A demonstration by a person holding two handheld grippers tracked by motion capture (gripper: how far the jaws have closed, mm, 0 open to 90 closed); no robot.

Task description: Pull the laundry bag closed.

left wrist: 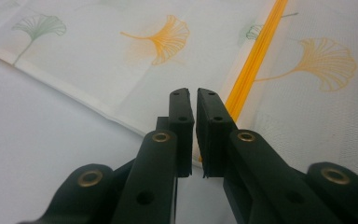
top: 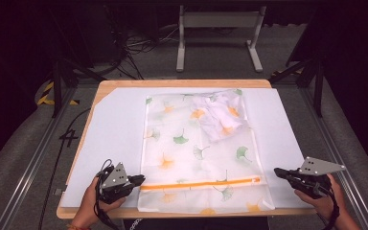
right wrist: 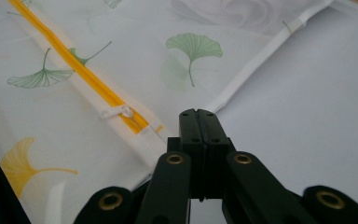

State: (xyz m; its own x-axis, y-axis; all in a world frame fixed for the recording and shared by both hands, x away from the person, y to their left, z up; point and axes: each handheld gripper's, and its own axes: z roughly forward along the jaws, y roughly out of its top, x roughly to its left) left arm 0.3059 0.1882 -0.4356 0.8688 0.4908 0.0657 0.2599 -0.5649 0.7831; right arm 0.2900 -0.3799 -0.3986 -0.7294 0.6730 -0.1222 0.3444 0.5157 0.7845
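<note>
A white mesh laundry bag (top: 196, 153) printed with green and orange ginkgo leaves lies flat in the middle of the white sheet (top: 115, 124) that covers the wooden table (top: 124, 83), its long side running from twelve o'clock to six. Up at about one o'clock on the bag, a crumpled white cloth (top: 219, 115) shows through the mesh. An orange zipper (top: 201, 183) crosses the bag near its six o'clock end, and its white pull (right wrist: 116, 112) sits close to the right-hand end of the track. The left gripper (top: 139, 180), held in the person's left hand (top: 93, 199), is at about seven o'clock on the table, its tips just at the bag's left edge near the zipper's end; its jaws stand a narrow slit apart with nothing between them. The right gripper (top: 277, 171) waits at four o'clock, just off the bag's right edge over the bare sheet, jaws pressed together and empty.
</note>
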